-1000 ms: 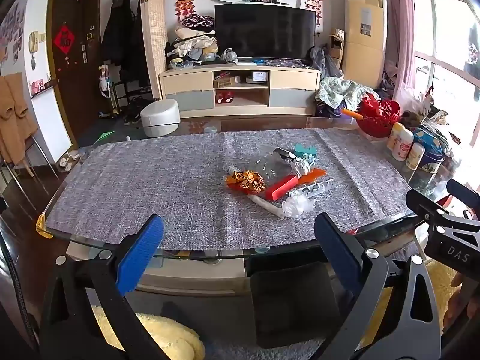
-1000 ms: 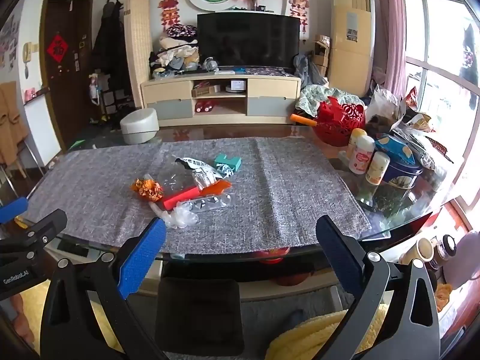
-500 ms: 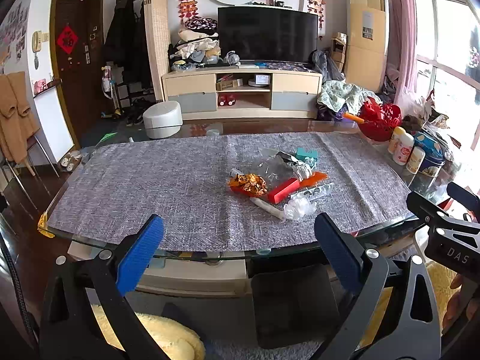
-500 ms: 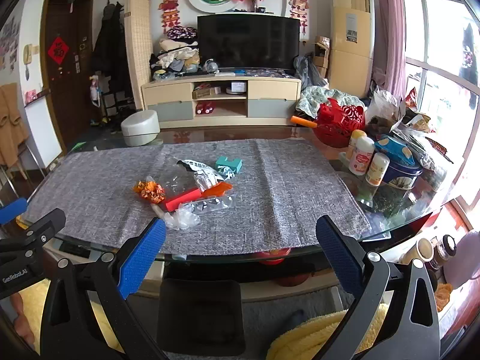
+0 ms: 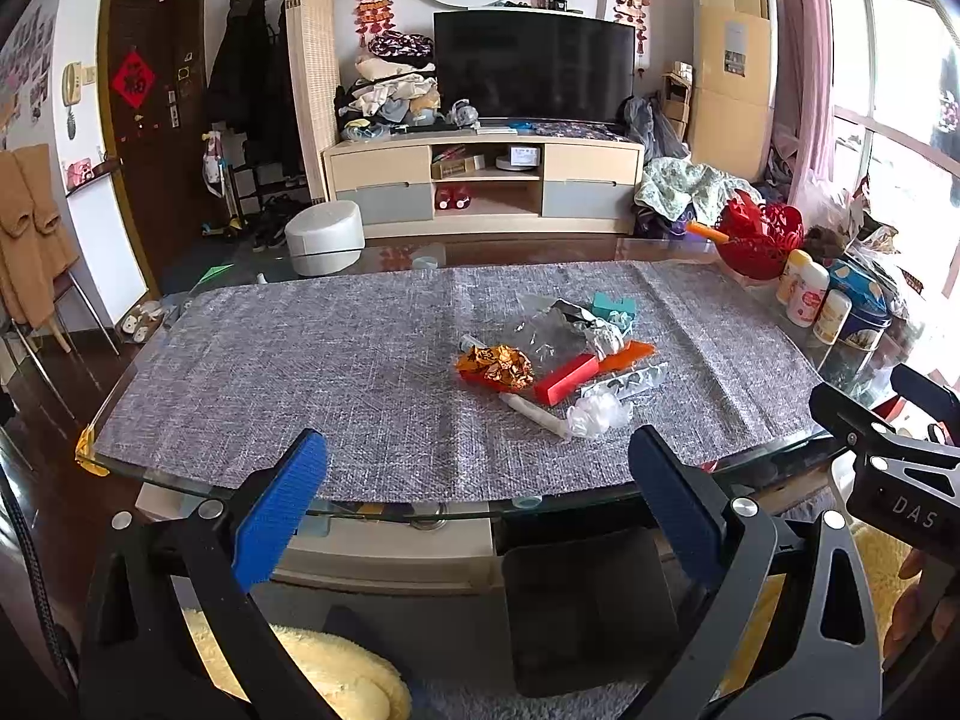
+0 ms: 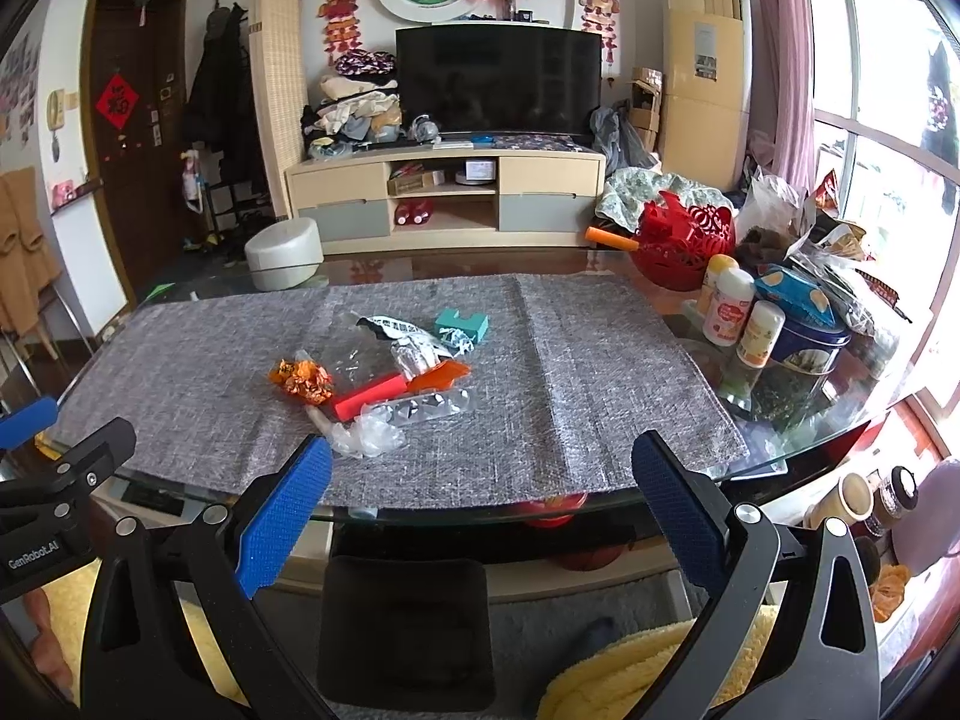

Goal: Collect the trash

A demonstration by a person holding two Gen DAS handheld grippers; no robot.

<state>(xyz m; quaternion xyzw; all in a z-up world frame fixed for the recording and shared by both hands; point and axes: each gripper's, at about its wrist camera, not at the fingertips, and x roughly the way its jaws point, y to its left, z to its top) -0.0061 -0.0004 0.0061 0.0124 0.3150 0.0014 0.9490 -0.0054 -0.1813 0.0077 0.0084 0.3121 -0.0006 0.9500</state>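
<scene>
We found the left gripper (image 5: 477, 480) spread wide and holding nothing, short of the glass table (image 5: 420, 510); the right gripper (image 6: 480, 483) likewise wide and unladen; the trash pile (image 5: 561, 360) lay on the grey cloth (image 5: 300, 372), well apart from both.

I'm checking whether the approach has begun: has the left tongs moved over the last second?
Yes, slightly. In the left wrist view the TV cabinet and trash pile sit a little lower than before, so the left tongs tilted or rose slightly.
</scene>
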